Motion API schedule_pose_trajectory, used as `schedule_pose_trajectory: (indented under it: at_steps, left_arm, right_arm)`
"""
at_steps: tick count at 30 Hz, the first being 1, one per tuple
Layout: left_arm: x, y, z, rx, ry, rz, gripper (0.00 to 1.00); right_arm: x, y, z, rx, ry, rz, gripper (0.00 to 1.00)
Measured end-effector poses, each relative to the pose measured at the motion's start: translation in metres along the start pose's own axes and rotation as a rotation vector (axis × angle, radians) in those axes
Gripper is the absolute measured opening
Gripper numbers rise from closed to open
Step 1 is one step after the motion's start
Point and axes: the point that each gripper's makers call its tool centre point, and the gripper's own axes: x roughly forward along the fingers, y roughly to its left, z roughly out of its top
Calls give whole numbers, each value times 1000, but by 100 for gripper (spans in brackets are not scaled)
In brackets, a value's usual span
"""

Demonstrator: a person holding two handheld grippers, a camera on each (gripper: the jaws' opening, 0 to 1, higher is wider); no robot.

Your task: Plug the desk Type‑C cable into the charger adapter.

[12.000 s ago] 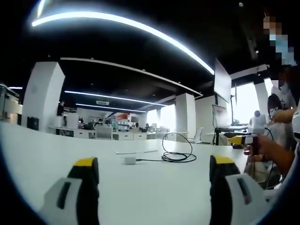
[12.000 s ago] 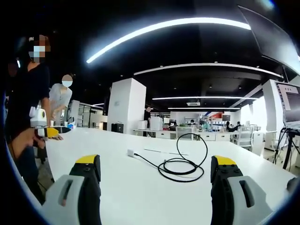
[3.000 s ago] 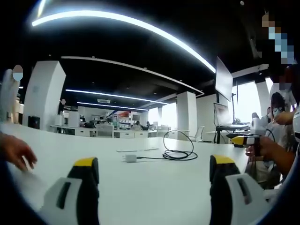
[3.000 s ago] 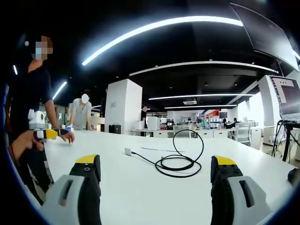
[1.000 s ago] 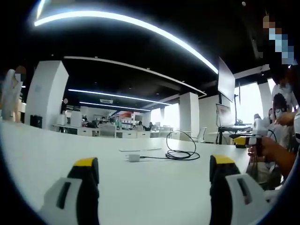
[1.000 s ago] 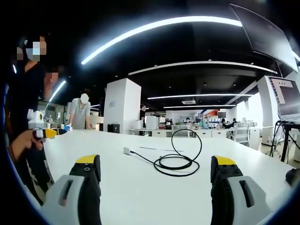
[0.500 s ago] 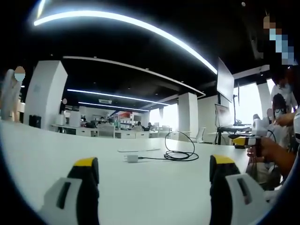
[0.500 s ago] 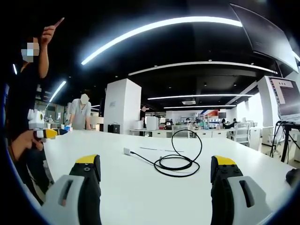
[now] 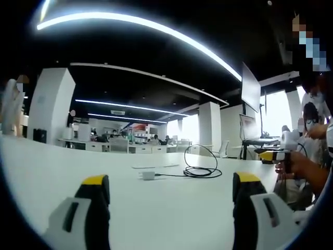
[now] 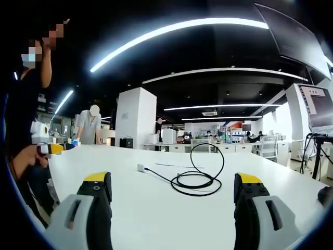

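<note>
One coiled black cable and one white adapter mid-frame on the tabletop; both hand-held grippers spread apart, empty.

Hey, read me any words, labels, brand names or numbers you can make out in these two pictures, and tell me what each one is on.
No text reads clearly enough to quote.
Monitor at the right edge of the right gripper view: lines on its screen, too small and blurred to read.
White charger adapter on the table: no legible marking.
Black cable: no marking visible.
Right hand-held gripper, left hand-held gripper: yellow-tipped, no lettering visible.
</note>
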Motion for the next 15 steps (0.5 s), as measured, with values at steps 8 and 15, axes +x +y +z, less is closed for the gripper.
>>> schedule_pose_trajectory:
  at_steps: [8, 15]
  left_arm:
    - [-1, 1, 2, -5, -15, 2, 100]
    - [-5, 5, 7, -25, -45, 12, 100]
  right_arm:
    - [0, 1, -1, 0, 4, 0, 100]
    - [-1, 1, -1, -1, 4, -1, 100]
